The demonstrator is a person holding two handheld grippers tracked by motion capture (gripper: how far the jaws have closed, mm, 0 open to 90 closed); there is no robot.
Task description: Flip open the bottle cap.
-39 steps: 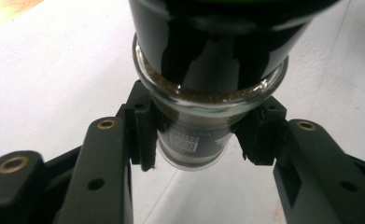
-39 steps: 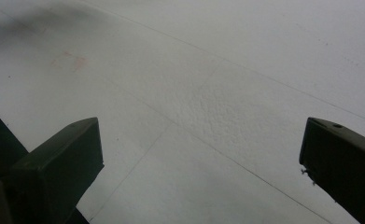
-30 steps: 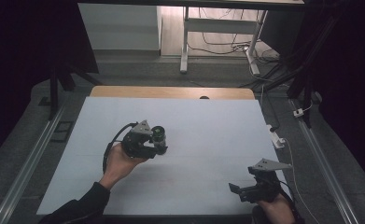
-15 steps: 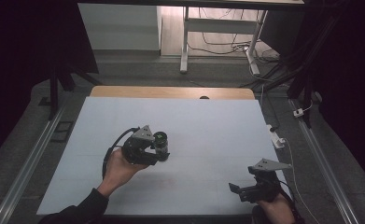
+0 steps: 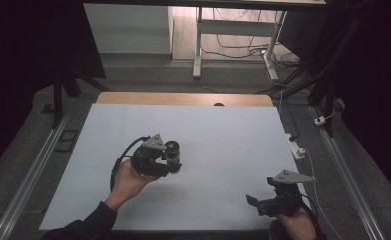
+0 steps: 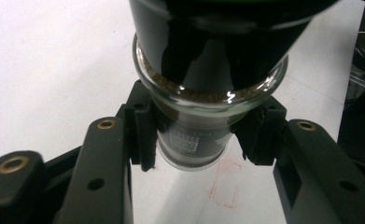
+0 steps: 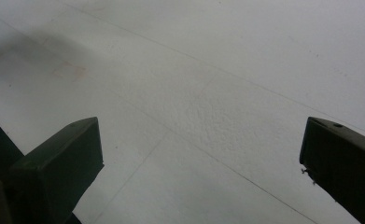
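Observation:
My left gripper (image 5: 169,161) is shut on a dark glass jar (image 5: 172,152) with a green-edged lid, held a little above the white table (image 5: 223,135) left of centre. In the left gripper view the jar (image 6: 203,93) fills the top, with brown granules visible through its glass and a label near its base, and both pads (image 6: 140,126) press on its narrow lower part. My right gripper (image 5: 255,202) stands open near the table's front right edge. In the right gripper view its jaws are wide apart over bare white tabletop (image 7: 208,93), with nothing between them.
A wooden strip (image 5: 183,99) runs along the table's far edge. A white power strip (image 5: 295,146) with a cable lies off the table's right side. A faint red rectangle mark (image 6: 227,184) is on the table under the jar. Desk legs and cables stand beyond.
My left gripper has moved slightly toward the front and right with the jar in it. The right gripper has stayed in place.

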